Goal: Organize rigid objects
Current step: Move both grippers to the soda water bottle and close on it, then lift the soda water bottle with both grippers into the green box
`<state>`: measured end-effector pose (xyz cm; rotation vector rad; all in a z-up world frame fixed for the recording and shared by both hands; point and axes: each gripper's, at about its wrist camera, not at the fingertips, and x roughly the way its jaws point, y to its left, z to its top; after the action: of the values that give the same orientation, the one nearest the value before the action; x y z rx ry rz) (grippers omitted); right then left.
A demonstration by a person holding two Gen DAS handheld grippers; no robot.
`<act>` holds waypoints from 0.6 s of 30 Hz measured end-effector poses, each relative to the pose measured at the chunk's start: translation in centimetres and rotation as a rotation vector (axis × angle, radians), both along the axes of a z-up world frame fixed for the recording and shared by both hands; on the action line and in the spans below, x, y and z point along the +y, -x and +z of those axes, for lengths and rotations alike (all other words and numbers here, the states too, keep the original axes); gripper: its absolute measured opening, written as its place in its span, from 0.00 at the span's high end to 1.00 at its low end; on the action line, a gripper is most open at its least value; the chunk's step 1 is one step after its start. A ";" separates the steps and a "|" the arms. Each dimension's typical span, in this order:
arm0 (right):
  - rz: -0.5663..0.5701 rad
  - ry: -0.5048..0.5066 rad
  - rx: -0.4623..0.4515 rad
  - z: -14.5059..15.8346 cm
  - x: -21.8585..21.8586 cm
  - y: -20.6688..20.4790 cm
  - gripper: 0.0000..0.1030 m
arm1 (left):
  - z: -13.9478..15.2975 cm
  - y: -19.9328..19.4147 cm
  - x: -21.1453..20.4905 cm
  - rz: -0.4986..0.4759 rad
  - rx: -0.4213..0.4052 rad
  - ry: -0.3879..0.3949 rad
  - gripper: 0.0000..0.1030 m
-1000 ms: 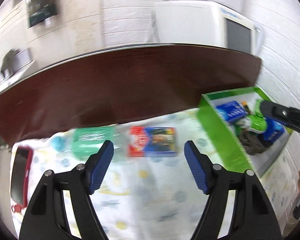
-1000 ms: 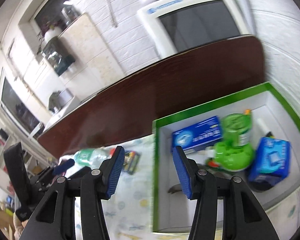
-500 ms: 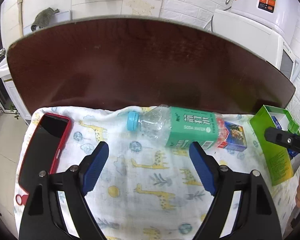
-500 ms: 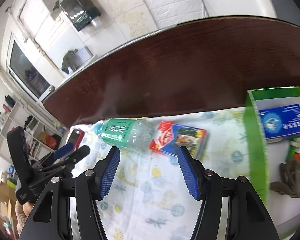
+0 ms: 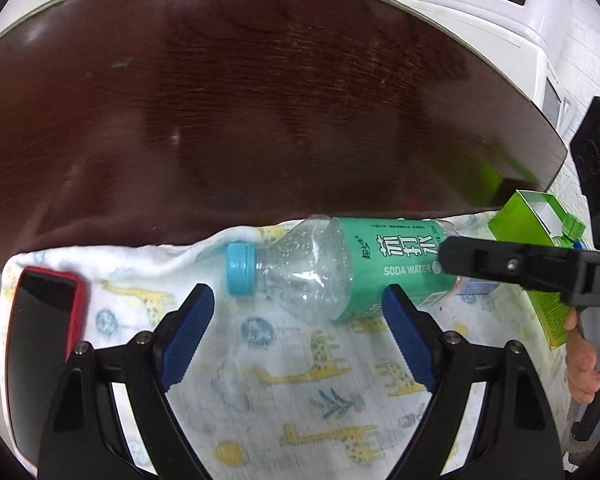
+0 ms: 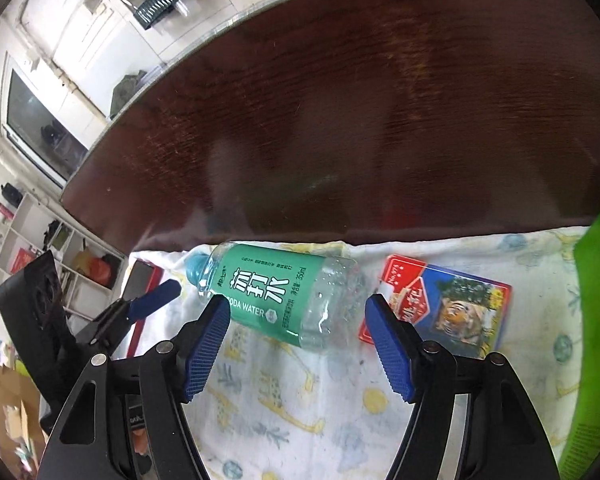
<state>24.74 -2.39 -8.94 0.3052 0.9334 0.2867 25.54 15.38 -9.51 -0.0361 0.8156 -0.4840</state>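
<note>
A bottle [image 6: 274, 294] lies on its side on the giraffe cloth [image 6: 300, 408], near the cloth's far edge on the worktop [image 6: 340, 120]. The right claw [image 6: 300, 344] and the left claw [image 5: 296, 336] are both wide apart, holding nothing. A card box [image 6: 448, 308] lies just beside the bottle.

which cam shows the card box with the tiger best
The right wrist view: the card box lies flat on the giraffe cloth, its tiger picture showing, just right of the soda water bottle. In the left wrist view only a sliver shows behind the right gripper's finger.
</note>
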 end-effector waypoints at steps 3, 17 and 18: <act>0.003 0.007 0.013 -0.7 0.4 -0.7 0.31 | 0.0 -0.6 -0.2 -0.034 0.002 0.034 0.16; 0.032 0.039 -0.030 -0.4 1.1 -0.9 0.37 | 1.6 0.7 -0.8 0.004 -0.047 0.038 0.16; 0.032 0.037 -0.035 -0.2 0.9 -0.6 0.37 | 2.1 1.1 -1.0 0.005 -0.060 0.029 0.16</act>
<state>25.38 -1.50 -9.11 0.2511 0.9084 0.3029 24.47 14.33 -7.44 -0.0502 0.7497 -0.4906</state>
